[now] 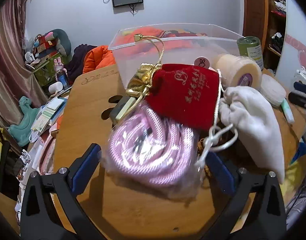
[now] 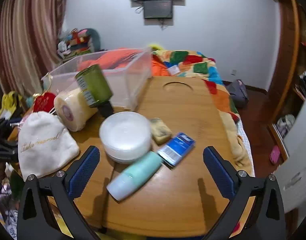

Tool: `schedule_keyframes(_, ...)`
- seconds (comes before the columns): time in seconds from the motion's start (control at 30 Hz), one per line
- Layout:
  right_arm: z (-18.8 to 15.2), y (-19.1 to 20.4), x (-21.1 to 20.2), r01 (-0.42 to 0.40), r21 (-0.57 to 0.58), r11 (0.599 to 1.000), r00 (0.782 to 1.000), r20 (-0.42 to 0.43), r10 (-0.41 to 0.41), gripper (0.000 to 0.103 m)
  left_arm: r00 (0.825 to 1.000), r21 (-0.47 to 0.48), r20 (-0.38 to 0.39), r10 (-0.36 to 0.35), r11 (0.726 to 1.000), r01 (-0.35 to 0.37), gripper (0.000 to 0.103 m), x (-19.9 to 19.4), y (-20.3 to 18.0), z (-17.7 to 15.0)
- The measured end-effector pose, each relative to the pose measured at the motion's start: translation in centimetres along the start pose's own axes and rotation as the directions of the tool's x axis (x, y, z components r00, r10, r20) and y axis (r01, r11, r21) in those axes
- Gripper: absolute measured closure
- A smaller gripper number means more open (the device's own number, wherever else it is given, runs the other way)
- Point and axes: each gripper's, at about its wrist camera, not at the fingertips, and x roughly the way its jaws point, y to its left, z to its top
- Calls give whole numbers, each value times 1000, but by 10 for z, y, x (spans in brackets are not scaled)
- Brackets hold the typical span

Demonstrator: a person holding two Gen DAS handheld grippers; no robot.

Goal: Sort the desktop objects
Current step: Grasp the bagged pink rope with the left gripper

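Note:
My left gripper [image 1: 153, 168] is open around a coiled pink strap in clear wrap [image 1: 153, 150] on the wooden table [image 1: 88, 120]. A red velvet pouch [image 1: 185, 94], a gold pouch [image 1: 140, 80] and a white drawstring pouch [image 1: 255, 124] lie just beyond it. A clear plastic bin [image 1: 173, 46] stands behind them. My right gripper [image 2: 150, 166] is open over a mint-green tube [image 2: 134, 176]. Near it are a round white container [image 2: 125, 136], a blue packet [image 2: 177, 148], a yellowish sponge [image 2: 161, 131], a cream roll [image 2: 72, 108] and a green bottle [image 2: 94, 84].
The clear bin [image 2: 104, 74] sits at the table's back left in the right wrist view. A bed with a colourful quilt [image 2: 193, 64] lies behind the table. Cluttered papers and toys [image 1: 38, 116] fill the floor to the left. A shelf unit [image 2: 301, 92] stands at right.

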Motion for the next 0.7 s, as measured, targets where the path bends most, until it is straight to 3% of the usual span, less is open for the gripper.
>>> schedule_keyframes(0.27,10,18,25,-40,-53,998,997,-63,37,10,1000,-68,13,-17,998,18,1,6,10,4)
schedule_keyframes(0.57,12,20,39,-36,-40,999,995,-95,32,21,999,-92,46,-28,995,33,31,-4,18,-4)
schedule_keyframes(0.63,12,22,38,-24,-51,998,996,-91,19,34,998,-87,52,-23,996,27,34,-5,18,-6)
schedule_keyframes(0.7,14,26,36,-25,-58,998,996,-92,20,39,998,-88,60,-13,996,18,35,-7,19,-9)
